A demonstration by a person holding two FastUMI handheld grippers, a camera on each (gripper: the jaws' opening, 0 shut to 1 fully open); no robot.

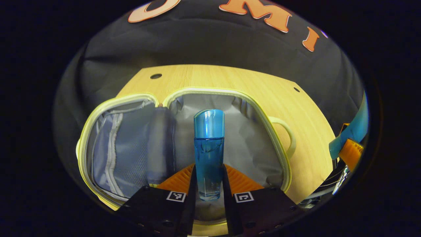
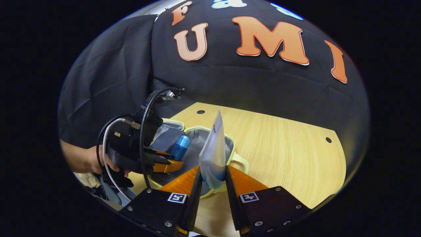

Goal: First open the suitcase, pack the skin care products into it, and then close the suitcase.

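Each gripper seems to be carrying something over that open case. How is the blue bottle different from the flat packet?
The blue bottle is a round, see-through cylinder with a cap; the flat packet is a thin, pale sachet, blue at its bottom. The bottle stands upright in the left gripper; the packet sits edge-on, slightly tilted, in the right gripper. Both are clamped between two fingers above the open suitcase.

We see the left gripper (image 2: 171, 164) as a black housing with looping black and white cables (image 2: 106, 144) and a plug on top. The right gripper (image 2: 213, 194) has black finger blocks with silver screws (image 2: 168, 224) and square black-and-white tags (image 2: 177, 197).
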